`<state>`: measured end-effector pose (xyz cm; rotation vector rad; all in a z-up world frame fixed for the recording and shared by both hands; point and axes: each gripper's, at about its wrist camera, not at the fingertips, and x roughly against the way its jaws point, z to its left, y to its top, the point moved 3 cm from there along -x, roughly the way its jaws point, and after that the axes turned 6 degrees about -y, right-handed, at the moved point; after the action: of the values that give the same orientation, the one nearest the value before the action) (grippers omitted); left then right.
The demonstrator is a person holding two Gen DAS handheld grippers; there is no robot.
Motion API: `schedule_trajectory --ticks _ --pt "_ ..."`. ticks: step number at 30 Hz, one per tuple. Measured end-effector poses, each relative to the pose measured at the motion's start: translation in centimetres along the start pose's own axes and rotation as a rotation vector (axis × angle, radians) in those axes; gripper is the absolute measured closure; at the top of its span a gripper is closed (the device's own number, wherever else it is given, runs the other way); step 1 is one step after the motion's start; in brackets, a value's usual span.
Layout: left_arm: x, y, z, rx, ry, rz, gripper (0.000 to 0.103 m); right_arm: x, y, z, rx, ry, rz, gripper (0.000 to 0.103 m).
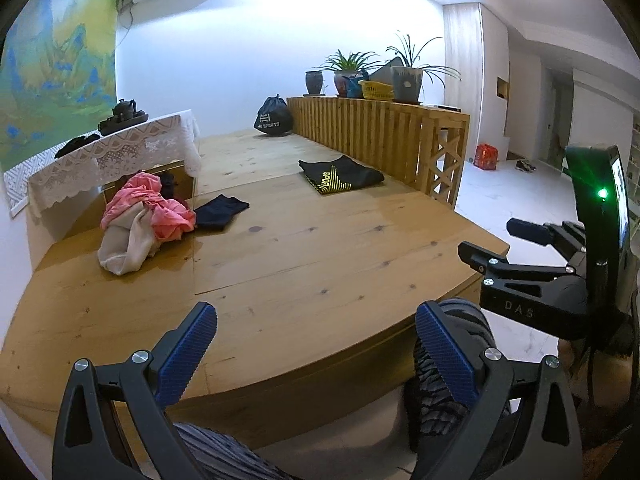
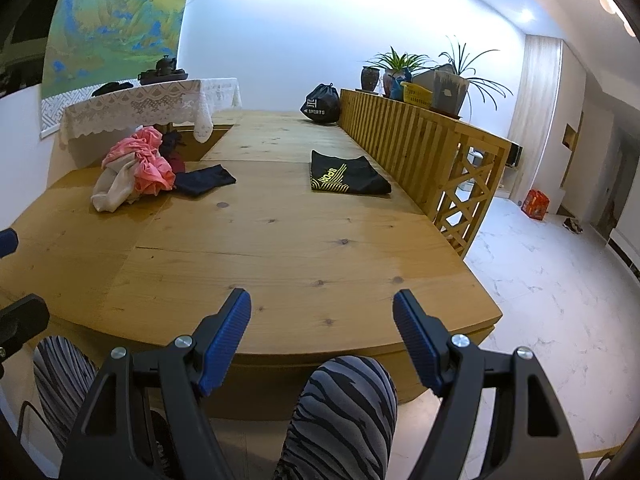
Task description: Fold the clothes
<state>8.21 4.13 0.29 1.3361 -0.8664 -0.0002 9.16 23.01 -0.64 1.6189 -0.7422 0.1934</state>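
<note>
Wooden tabletop (image 2: 280,248) is filling both wrist views, with a white wall and a landscape mural behind it and a slatted wooden railing running along its right side.

Both grippers are hanging at the near edge, over the person's zebra-striped knees. Left gripper (image 1: 316,344) is showing its jaws spread wide with nothing between the blue pads. Right gripper (image 2: 322,340) is likewise standing with jaws spread and empty.

Unfolded work is sitting far-left: a clothes pile (image 1: 140,224), pink garment tangled over a cream one, with a dark maroon item behind it. Small navy garment (image 1: 221,211) is lying flat just right of the pile, touching or nearly touching it. Its long axis is running diagonally, from near-left to far-right.

Folded black sports shirt (image 2: 348,178) with yellow stripes is resting far-right, near the railing, well apart from the pile; it is looking already done.

From both sets of jaws the pile is lying ahead and to the left, well beyond reach for now. Left gripper is looking like the nearer one to it, so a forward-left reach is probably coming next.

Containers: black drawstring sports bag (image 2: 321,110) is sitting closed at the far end, contents hidden; a yellow basket (image 2: 417,94) is sitting among the potted plants on the railing top, contents not readable.
</note>
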Motion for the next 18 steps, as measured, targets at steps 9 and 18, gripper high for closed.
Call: schedule_trajectory --ticks 9,18 --pt "1.3 -0.3 1.3 -0.057 -0.004 0.025 0.003 0.1 -0.1 0.5 0.015 0.005 -0.004 0.03" --pt "2.2 -0.3 1.9 -0.079 0.003 0.026 0.002 0.3 -0.1 1.1 0.024 0.014 -0.008 0.03"
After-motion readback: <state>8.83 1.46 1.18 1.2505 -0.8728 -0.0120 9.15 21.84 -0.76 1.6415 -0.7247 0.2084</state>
